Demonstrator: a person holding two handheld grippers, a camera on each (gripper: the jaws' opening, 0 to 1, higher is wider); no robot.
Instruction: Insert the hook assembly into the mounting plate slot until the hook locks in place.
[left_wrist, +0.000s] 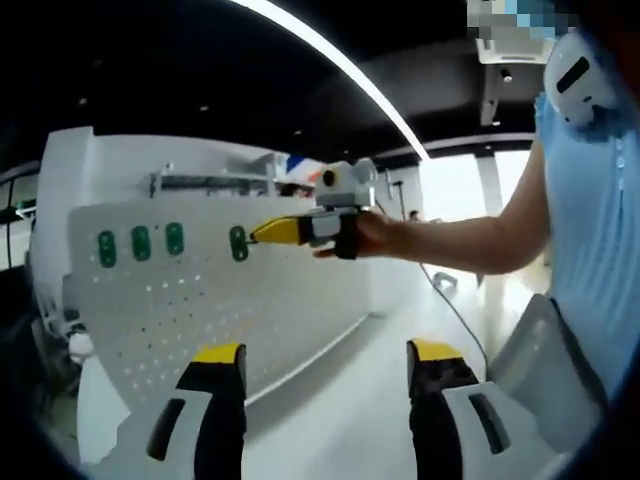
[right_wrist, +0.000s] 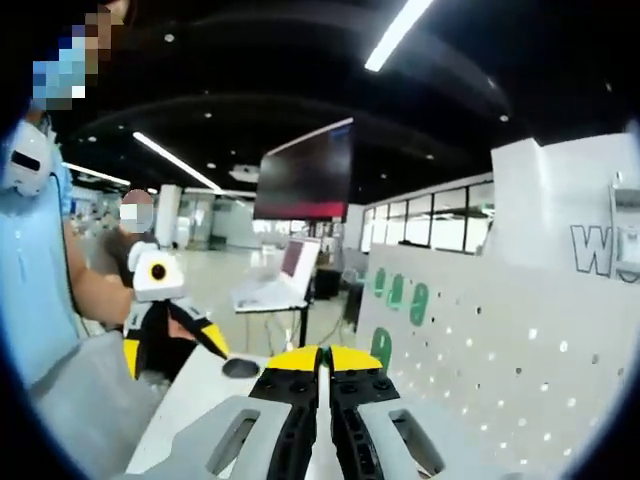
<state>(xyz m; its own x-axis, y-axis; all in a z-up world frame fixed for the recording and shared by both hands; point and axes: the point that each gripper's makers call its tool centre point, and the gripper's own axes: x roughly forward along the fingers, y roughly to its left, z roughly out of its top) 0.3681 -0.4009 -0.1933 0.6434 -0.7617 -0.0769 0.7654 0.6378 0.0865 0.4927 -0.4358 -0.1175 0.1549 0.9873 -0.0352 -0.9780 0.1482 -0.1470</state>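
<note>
Pegboard (left_wrist: 200, 320) w/ green hooks (left_wrist: 140, 243); right tongs (right_wrist: 323, 362) together, seemingly at 4th hook (left_wrist: 238, 243); left tongs (left_wrist: 325, 365) apart.

Four hooks (left_wrist: 140, 243) are mounted in a row on the pegboard (left_wrist: 220, 310); the right gripper (left_wrist: 262, 233) is held at their 3 o'clock.

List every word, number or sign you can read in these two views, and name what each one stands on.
"W": a large grey letter, cut off at the picture's edge, on the white panel above the pegboard in the right gripper view.
The green hooks on the pegboard carry no readable markings.
Nothing else is legible.
</note>
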